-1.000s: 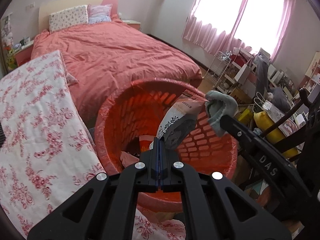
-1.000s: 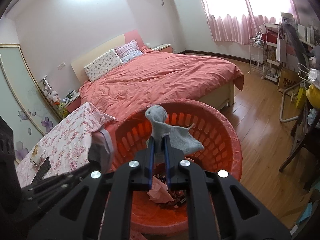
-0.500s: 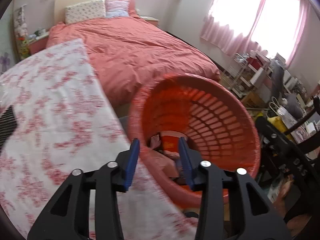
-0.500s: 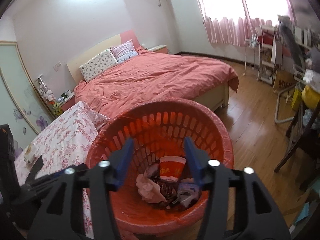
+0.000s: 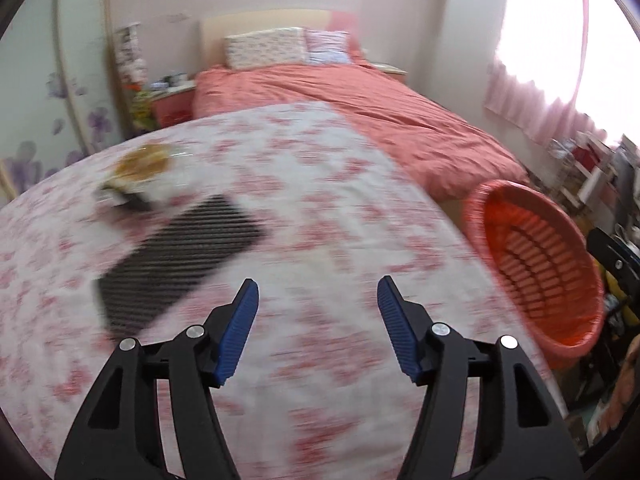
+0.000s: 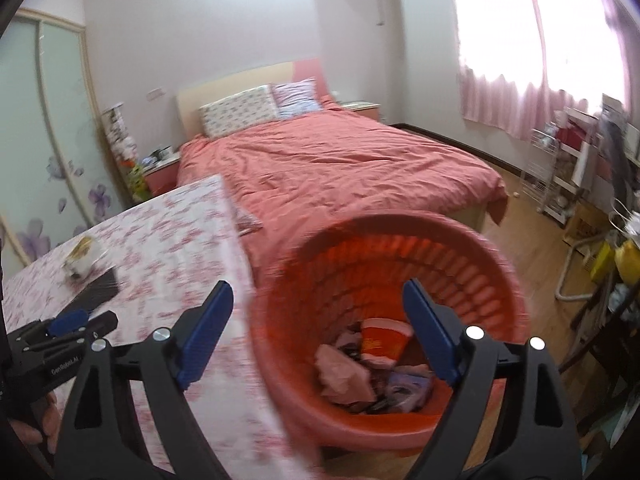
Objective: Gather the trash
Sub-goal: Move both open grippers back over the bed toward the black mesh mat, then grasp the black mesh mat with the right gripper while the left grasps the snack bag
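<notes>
My left gripper (image 5: 318,304) is open and empty above the table with the floral cloth (image 5: 320,208). A crumpled wrapper (image 5: 136,176) and a dark striped flat object (image 5: 176,264) lie on the cloth to its far left. The orange basket (image 5: 576,320) stands off the table's right edge. My right gripper (image 6: 318,312) is open and empty above the basket (image 6: 280,360), which holds a red cup (image 6: 384,344), pink crumpled paper (image 6: 340,376) and other trash. The wrapper (image 6: 82,260), the striped object (image 6: 100,292) and the left gripper (image 6: 76,320) show at the left of the right wrist view.
A bed with a salmon cover (image 6: 332,164) lies behind the table and basket. A nightstand (image 6: 160,172) stands at the far left. Shelves and clutter (image 6: 568,176) line the right wall under pink curtains. Wood floor (image 6: 532,240) lies right of the basket.
Both grippers opened and dropped their loads, a snack bag and a grey cloth, into the basket. The left gripper then swung left over the table. The right gripper opened wider above the basket.
</notes>
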`<state>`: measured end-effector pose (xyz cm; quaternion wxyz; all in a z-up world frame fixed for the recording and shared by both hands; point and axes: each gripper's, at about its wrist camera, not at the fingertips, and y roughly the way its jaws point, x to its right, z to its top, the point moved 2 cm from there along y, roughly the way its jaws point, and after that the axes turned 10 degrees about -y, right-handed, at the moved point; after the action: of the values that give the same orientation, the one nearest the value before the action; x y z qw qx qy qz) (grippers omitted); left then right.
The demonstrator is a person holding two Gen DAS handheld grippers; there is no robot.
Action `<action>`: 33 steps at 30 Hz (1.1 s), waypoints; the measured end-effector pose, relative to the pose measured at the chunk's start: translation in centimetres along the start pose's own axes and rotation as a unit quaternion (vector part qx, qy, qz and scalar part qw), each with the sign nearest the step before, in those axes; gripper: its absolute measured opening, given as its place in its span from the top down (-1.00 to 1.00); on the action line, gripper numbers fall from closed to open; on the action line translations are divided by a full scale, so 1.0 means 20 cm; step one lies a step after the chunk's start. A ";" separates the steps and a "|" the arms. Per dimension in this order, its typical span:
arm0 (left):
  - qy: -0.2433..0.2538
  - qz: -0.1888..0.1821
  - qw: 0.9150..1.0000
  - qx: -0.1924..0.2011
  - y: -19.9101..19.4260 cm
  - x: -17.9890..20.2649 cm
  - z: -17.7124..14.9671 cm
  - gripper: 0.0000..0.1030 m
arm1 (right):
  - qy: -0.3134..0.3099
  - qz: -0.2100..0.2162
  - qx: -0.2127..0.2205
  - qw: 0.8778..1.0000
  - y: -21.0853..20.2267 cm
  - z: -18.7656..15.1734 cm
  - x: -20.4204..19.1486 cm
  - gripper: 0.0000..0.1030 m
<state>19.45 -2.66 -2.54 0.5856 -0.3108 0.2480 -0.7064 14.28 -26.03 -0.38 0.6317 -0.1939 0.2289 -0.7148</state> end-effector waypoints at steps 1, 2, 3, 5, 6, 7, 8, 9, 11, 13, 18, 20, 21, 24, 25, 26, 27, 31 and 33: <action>-0.007 0.011 1.000 0.005 -0.02 -0.07 0.00 -0.25 | -0.005 0.008 -0.001 1.000 0.01 0.01 -0.05 -0.64; -0.012 0.018 1.000 0.009 -0.03 -0.12 0.01 -0.32 | -0.010 0.017 -0.002 1.000 0.01 0.02 -0.11 -0.64; -0.022 0.032 0.999 0.016 -0.05 -0.20 0.01 -0.37 | -0.017 0.031 -0.002 0.999 0.03 0.03 -0.19 -0.64; -0.032 0.051 0.998 0.024 -0.08 -0.32 0.01 -0.39 | -0.029 0.045 -0.003 0.999 0.05 0.06 -0.32 -0.64; -0.039 0.061 0.997 0.027 -0.09 -0.39 0.01 -0.41 | -0.035 0.051 -0.005 0.998 0.07 0.07 -0.40 -0.64; -0.047 0.069 0.996 0.029 -0.10 -0.47 0.02 -0.42 | -0.041 0.058 -0.006 0.997 0.08 0.07 -0.45 -0.64; -0.056 0.075 0.995 0.030 -0.11 -0.52 0.02 -0.46 | -0.048 0.065 -0.008 0.997 0.09 0.08 -0.52 -0.64; -0.065 0.083 0.994 0.032 -0.12 -0.59 0.02 -0.48 | -0.056 0.071 -0.011 0.996 0.11 0.09 -0.59 -0.64; -0.081 0.096 0.991 0.034 -0.14 -0.69 0.03 -0.50 | -0.072 0.079 -0.018 0.994 0.16 0.11 -0.73 -0.64; -0.098 0.106 0.989 0.036 -0.16 -0.81 0.03 -0.52 | -0.084 0.092 -0.034 0.992 0.23 0.12 -0.89 -0.54; -0.133 0.119 0.983 0.041 -0.21 -1.05 0.03 -0.55 | -0.115 0.125 -0.076 0.983 0.38 0.12 -1.18 -0.32; -0.144 0.121 0.981 0.041 -0.22 -1.12 0.03 -0.56 | -0.128 0.132 -0.088 0.979 0.42 0.11 -1.28 -0.32; -0.150 0.121 0.980 0.041 -0.22 -1.15 0.03 -0.56 | -0.137 0.134 -0.095 0.977 0.45 0.11 -1.34 -0.32; -0.166 0.121 0.978 0.036 -0.23 -1.24 0.03 -0.56 | -0.161 0.133 -0.107 0.972 0.51 0.11 -1.46 -0.32; -0.171 0.121 0.977 0.034 -0.22 -1.26 0.03 -0.56 | -0.171 0.131 -0.112 0.970 0.53 0.11 -1.49 -0.32; -0.174 0.120 0.977 0.032 -0.22 -1.28 0.02 -0.56 | -0.179 0.130 -0.117 0.968 0.54 0.10 -1.51 -0.32; -0.177 0.118 0.977 0.031 -0.22 -1.30 0.02 -0.57 | -0.189 0.128 -0.123 0.966 0.56 0.10 -1.52 -0.32; -0.179 0.117 0.976 0.029 -0.21 -1.34 0.02 -0.57 | -0.203 0.126 -0.138 0.961 0.59 0.05 -1.54 -0.27; -0.182 0.115 0.976 0.026 -0.20 -1.34 0.02 -0.57 | -0.204 0.131 -0.135 0.961 0.57 0.05 -1.53 -0.15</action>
<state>20.31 24.50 -3.45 0.7065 -0.3878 0.1528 -0.5720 28.07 3.20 -5.82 0.7210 -0.3874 0.2125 -0.5338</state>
